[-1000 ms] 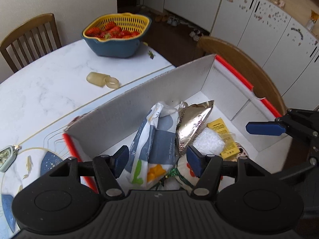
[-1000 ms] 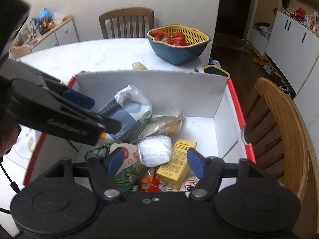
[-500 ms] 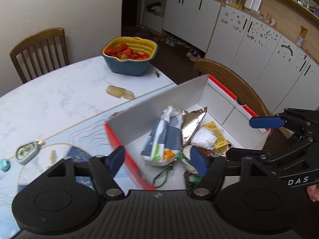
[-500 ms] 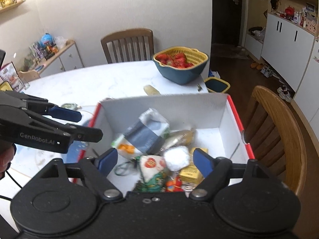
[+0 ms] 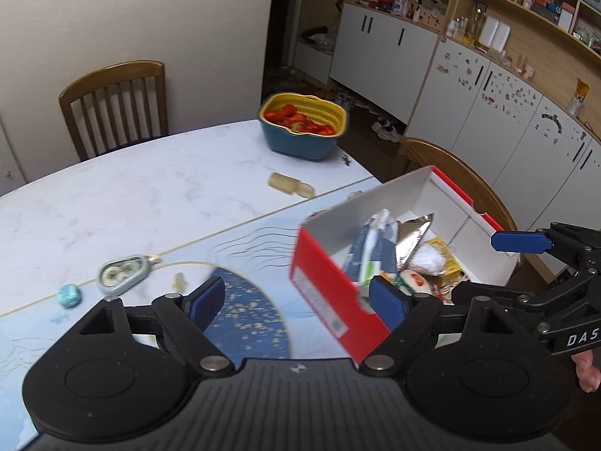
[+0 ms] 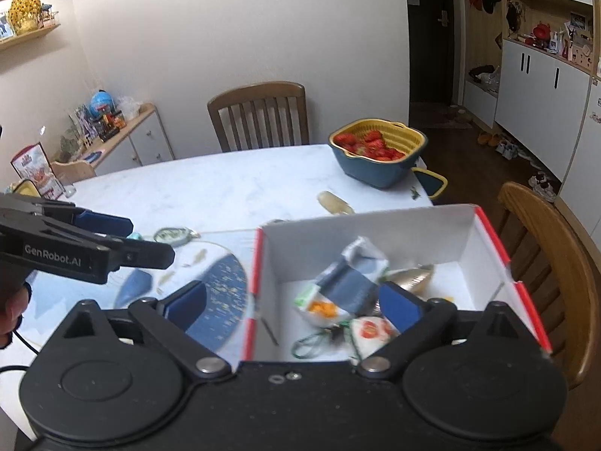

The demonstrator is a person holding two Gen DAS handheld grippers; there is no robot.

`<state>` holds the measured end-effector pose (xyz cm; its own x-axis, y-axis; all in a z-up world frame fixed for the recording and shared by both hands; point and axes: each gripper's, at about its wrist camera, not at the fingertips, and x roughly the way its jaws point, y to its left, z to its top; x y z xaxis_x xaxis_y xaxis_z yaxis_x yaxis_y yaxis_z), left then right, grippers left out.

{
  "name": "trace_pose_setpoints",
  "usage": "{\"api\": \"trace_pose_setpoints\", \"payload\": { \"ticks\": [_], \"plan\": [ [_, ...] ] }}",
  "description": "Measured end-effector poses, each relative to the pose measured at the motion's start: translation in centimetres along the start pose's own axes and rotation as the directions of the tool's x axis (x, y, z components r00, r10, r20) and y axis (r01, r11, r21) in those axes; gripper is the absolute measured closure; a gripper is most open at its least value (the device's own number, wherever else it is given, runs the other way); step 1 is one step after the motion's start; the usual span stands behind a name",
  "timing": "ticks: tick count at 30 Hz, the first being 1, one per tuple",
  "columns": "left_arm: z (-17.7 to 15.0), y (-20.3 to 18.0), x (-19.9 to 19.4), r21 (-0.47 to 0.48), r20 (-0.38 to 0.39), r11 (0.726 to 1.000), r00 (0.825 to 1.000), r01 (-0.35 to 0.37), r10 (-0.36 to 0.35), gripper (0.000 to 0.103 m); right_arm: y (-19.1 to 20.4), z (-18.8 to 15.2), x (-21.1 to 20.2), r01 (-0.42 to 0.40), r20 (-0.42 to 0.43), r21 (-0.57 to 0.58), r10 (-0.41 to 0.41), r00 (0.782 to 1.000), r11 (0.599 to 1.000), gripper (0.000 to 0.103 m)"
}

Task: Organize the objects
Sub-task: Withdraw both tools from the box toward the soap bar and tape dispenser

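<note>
I hold both grippers, left (image 5: 296,302) and right (image 6: 293,302), fingers apart, empty, above the red-edged white cardboard box (image 6: 375,233) of packets at 3 o'clock on the desk (image 5: 112,203).

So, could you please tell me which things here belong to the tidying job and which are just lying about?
Job:
red box
snack packets inside it
teal cube
oval gadget

Lying about:
strawberry basket
wooden chairs
</note>
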<state>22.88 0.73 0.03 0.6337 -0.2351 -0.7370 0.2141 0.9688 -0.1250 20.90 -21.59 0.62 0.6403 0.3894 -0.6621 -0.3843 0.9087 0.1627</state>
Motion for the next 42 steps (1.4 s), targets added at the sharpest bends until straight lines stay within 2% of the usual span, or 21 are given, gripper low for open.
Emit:
{"api": "trace_pose_setpoints", "payload": {
  "ticks": [2, 4, 6, 7, 12, 18, 27, 36, 42],
  "plan": [
    [-0.3, 1.2, -0.6, -0.005, 0.01, 1.0, 1.0, 0.0, 0.0, 0.019, 1.1, 0.3, 0.2, -0.008, 0.007, 0.002, 0.008, 1.0, 1.0, 0.004],
    [-0.6, 2.4, -1.0, -0.01, 0.015, 1.0, 1.0, -0.001, 0.001, 0.014, 2.3, 0.6, 0.6, -0.016, 0.011, 0.001, 0.016, 1.0, 1.0, 0.004],
    [-0.9, 3.7, -1.4, -0.015, 0.022, 1.0, 1.0, -0.005, 0.005, 0.004, 3.6, 0.8, 1.0, -0.021, 0.011, -0.009, 0.021, 1.0, 1.0, 0.004],
    [-1.0, 4.3, -1.6, -0.016, 0.027, 1.0, 1.0, -0.005, 0.006, 0.003, 4.3, 0.9, 1.3, -0.023, 0.011, -0.014, 0.024, 1.0, 1.0, 0.004],
    [-1.7, 7.6, -1.9, -0.034, 0.036, 0.999, 0.999, -0.003, 0.004, 0.001, 7.5, 1.7, 2.9, -0.04, -0.002, -0.043, 0.04, 0.999, 0.998, 0.004],
    [-2.6, 11.9, -1.9, -0.056, 0.066, 0.998, 0.997, -0.041, 0.045, 0.001, 11.2, 2.6, 5.3, -0.046, -0.009, -0.077, 0.045, 0.999, 0.996, 0.001],
    [-4.5, 20.4, -0.5, -0.151, 0.053, 0.982, 0.991, -0.113, 0.123, 0.001, 14.7, 4.2, 10.6, -0.069, -0.028, -0.092, 0.066, 0.997, 0.993, 0.001],
    [-6.1, 25.6, 3.1, -0.19, 0.011, 0.966, 0.984, -0.175, 0.18, 0.001, 16.6, 5.3, 16.9, -0.047, -0.094, -0.145, 0.034, 0.995, 0.988, 0.001],
    [-6.7, 27.4, 6.5, -0.197, -0.021, 0.96, 0.98, -0.197, 0.197, 0.001, 18.1, 5.4, 20.7, -0.093, -0.147, -0.25, 0.057, 0.988, 0.964, 0.001]
  ]
}}
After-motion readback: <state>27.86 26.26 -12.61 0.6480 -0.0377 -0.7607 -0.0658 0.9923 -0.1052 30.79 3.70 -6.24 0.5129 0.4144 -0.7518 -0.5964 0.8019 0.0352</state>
